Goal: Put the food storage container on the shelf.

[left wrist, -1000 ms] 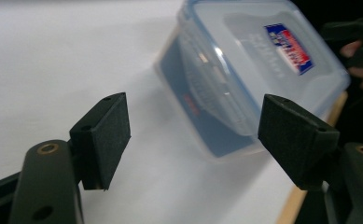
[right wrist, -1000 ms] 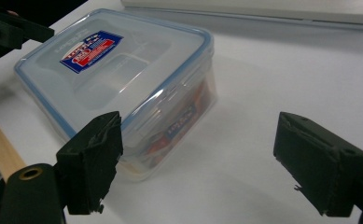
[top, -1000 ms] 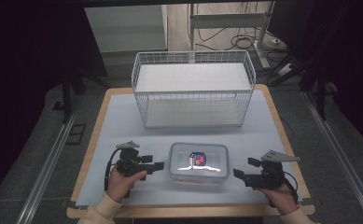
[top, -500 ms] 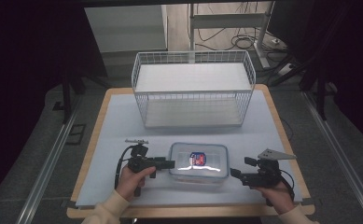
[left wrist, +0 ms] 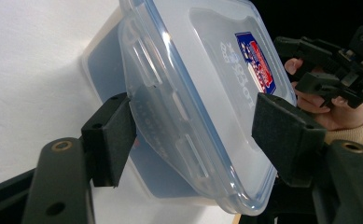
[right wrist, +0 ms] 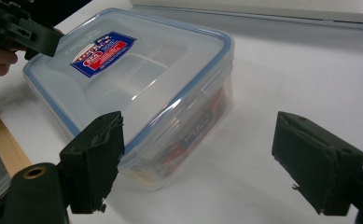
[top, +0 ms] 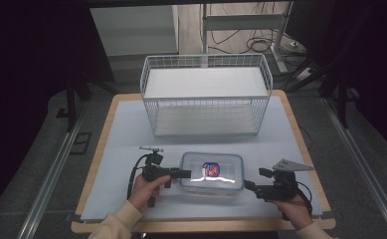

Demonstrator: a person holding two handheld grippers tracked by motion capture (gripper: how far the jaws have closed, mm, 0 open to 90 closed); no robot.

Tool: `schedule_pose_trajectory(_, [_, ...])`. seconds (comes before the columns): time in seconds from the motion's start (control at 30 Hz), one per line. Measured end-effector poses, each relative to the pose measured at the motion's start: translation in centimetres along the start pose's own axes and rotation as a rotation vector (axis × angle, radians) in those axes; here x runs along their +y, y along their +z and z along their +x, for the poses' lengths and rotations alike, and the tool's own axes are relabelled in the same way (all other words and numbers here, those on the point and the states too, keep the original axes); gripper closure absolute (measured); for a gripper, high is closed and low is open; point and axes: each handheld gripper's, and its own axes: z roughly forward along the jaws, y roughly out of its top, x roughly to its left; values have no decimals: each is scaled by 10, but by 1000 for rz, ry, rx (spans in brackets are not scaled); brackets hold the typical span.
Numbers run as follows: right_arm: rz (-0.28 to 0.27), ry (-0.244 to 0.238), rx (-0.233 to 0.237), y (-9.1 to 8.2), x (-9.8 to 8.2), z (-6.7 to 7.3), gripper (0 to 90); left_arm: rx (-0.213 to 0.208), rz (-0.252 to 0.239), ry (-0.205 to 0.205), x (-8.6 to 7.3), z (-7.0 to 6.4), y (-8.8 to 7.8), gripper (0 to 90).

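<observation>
Bearing a red-blue label (right wrist: 103, 53), writing possibly "Lock", clear lidded box (top: 212, 173)

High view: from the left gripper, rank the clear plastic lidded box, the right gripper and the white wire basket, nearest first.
From the left gripper:
1. Clear plastic lidded box, directly beside it, its near edge between the open jaws, which have just been closing.
2. Right gripper, across the box at its far side.
3. White wire basket, at the table's back, farthest.
</observation>
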Motion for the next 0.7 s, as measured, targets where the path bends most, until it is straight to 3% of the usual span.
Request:
schedule_pose_trajectory(0.17, [9,7,15,4,3,0,174,-10,3,3,0,1,0,305])
schedule_pose_trajectory(0.3, [37,37,55,14,7,0,164,-2,17,9,-1,0,4,249])
schedule_pose_trajectory(0.47, [89,118,125,26,9,-5,191,-13,19,-16,0,2,6,226])
schedule_pose_trajectory(0.57, [109,168,169,28,10,-7,236,-3,-12,-12,0,1,2,284])
schedule_pose_trajectory(0.67, [136,238,245,33,9,-10,276,-1,-16,-10,0,1,0,326])
schedule_pose_trajectory(0.7, [140,252,244,35,9,-10,274,0,-16,-11,0,1,0,327])
